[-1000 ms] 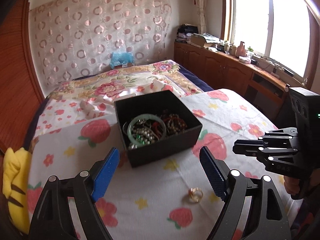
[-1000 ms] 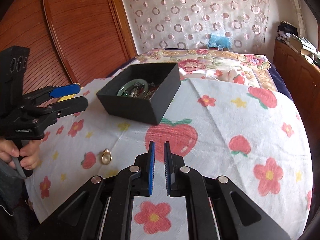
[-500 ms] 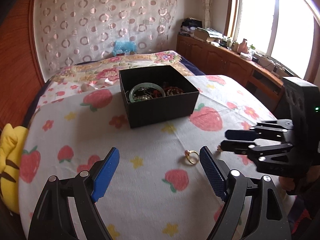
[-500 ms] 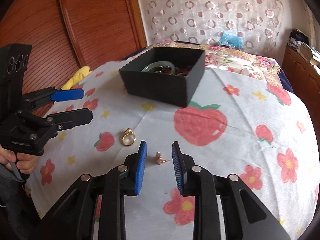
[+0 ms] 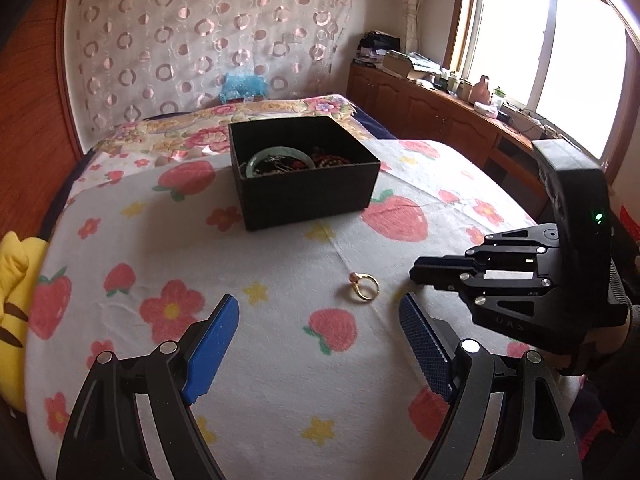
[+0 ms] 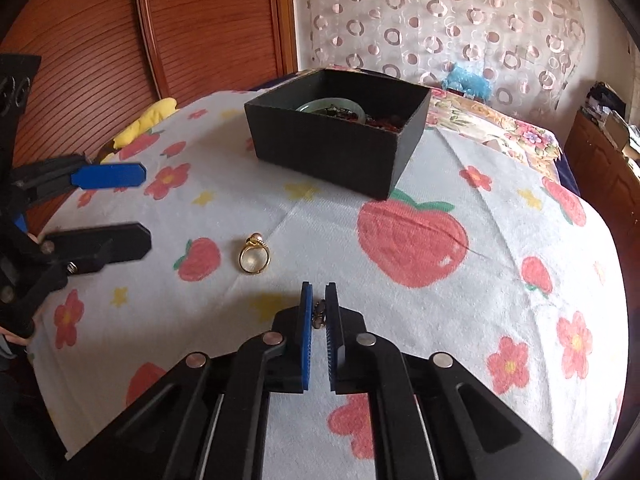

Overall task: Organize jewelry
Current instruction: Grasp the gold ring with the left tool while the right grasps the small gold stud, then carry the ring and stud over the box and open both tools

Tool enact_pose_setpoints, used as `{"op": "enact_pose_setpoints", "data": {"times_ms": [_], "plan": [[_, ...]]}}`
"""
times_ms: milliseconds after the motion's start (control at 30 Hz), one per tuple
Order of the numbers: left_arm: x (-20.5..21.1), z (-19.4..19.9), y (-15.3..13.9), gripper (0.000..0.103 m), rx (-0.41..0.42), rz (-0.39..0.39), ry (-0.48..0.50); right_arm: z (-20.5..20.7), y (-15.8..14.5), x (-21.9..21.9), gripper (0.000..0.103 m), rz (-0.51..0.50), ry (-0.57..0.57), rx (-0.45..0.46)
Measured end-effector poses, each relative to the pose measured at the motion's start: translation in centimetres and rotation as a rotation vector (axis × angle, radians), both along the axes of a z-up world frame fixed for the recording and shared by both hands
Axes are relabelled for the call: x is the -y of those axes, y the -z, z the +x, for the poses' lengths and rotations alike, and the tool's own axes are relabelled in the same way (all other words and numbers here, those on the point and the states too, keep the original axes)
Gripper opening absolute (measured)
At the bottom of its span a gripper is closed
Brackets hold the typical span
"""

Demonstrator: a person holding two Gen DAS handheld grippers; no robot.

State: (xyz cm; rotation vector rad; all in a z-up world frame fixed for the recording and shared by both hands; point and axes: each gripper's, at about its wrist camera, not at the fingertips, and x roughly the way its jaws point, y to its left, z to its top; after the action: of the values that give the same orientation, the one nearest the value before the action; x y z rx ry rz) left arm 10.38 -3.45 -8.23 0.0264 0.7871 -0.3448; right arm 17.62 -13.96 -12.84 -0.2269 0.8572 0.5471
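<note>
A black open box (image 5: 304, 172) (image 6: 340, 140) holds a green bangle (image 5: 280, 156) and beaded pieces. It stands on the strawberry-print cloth (image 5: 280, 380). A gold ring with a pink pearl (image 5: 363, 286) (image 6: 254, 258) lies on the cloth in front of the box. My left gripper (image 5: 318, 340) is open, just short of the ring. My right gripper (image 6: 319, 308) is shut on a small earring (image 6: 319, 312) at the cloth. It also shows in the left wrist view (image 5: 424, 272), right of the ring.
A yellow plush (image 5: 16, 308) lies at the cloth's left edge. A wooden headboard (image 6: 160, 40) is at the left, a patterned curtain (image 5: 200, 48) behind the bed, and a wooden cabinet with clutter (image 5: 440, 100) under the window at the right.
My right gripper has closed on the small earring that lay between its fingers. Both grippers have moved lower and nearer the cloth; the left one has come closer to the ring.
</note>
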Motion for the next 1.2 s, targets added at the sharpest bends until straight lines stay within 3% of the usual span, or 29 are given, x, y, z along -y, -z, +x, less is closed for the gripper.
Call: {"op": "enact_pose_setpoints", "data": {"times_ms": [267, 767, 833, 933, 1200], "plan": [[1.4, 0.7, 1.0, 0.078, -0.034, 0.026, 0.023, -0.8, -1.3, 2.0, 0.007, 0.074, 0.034, 0.017], [5.1, 4.2, 2.7, 0.049, -0.106, 0.101, 0.094, -0.8, -2.2, 3.7, 0.007, 0.108, 0.055, 0.030], [5.4, 4.3, 2.8, 0.043, -0.102, 0.114, 0.095, -0.8, -2.1, 3.7, 0.007, 0.109, 0.056, 0.029], [5.6, 4.6, 2.7, 0.024, -0.099, 0.119, 0.090, -0.8, -2.1, 3.7, 0.007, 0.108, 0.055, 0.030], [4.0, 4.5, 1.9, 0.022, -0.087, 0.060, 0.055, 0.3, -2.4, 2.2, 0.007, 0.064, 0.021, 0.047]]}}
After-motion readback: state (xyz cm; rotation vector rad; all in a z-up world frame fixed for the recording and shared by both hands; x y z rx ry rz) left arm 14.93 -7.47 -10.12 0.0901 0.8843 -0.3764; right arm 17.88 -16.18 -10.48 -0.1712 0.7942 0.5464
